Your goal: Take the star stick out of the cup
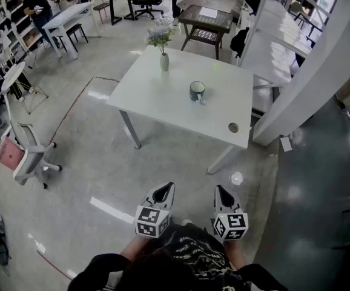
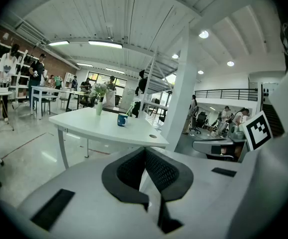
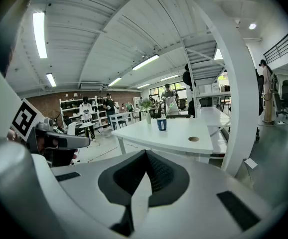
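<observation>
Left hand-held gripper (image 1: 163, 191) and right hand-held gripper (image 1: 223, 194) hang clenched and empty near you, since the cup (image 1: 197, 91) stands far off on the surface (image 1: 157, 96).

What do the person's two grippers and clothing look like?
The left gripper and right gripper have light grey bodies with black textured pads. Each carries a white cube with black square markers. The person wears a black top with pale print.
</observation>
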### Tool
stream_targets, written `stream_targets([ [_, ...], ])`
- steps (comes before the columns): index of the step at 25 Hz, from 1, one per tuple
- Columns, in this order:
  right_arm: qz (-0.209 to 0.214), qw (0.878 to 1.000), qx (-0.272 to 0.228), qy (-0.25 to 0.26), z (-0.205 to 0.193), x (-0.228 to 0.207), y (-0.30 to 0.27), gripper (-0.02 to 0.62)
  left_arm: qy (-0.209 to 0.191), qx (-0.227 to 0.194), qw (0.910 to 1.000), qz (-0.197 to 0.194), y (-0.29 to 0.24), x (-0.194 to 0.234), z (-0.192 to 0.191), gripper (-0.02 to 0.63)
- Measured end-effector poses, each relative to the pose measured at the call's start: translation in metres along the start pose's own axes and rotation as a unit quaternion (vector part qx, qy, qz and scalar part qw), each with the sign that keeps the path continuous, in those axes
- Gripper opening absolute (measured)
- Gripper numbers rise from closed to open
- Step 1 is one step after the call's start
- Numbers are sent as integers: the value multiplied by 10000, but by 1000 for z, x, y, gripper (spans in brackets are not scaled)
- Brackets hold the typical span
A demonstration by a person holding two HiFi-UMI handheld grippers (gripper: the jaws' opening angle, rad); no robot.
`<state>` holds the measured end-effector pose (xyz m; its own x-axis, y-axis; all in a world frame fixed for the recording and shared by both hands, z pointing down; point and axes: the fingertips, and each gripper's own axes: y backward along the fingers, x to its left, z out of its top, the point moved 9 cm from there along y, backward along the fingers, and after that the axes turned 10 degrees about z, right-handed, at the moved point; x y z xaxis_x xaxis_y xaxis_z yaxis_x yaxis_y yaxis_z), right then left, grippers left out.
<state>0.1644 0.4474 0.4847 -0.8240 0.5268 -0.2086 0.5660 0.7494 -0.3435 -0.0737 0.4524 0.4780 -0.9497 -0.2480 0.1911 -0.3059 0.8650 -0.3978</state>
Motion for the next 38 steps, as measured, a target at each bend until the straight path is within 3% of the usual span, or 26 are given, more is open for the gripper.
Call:
stream_targets([
  [13,-149,9995,-164,-235,-4,-3,-2,8,-64,16,9999,-98,-7,5,2,20],
  [27,-238,9979,-572,-204,13,43,-62,15,-300,21,9988,-396,-34,88,26,20],
  [38,-670,9962,-431,-346,11,24,-84,8,-286,104,9987,-418,-61,111,32,20],
])
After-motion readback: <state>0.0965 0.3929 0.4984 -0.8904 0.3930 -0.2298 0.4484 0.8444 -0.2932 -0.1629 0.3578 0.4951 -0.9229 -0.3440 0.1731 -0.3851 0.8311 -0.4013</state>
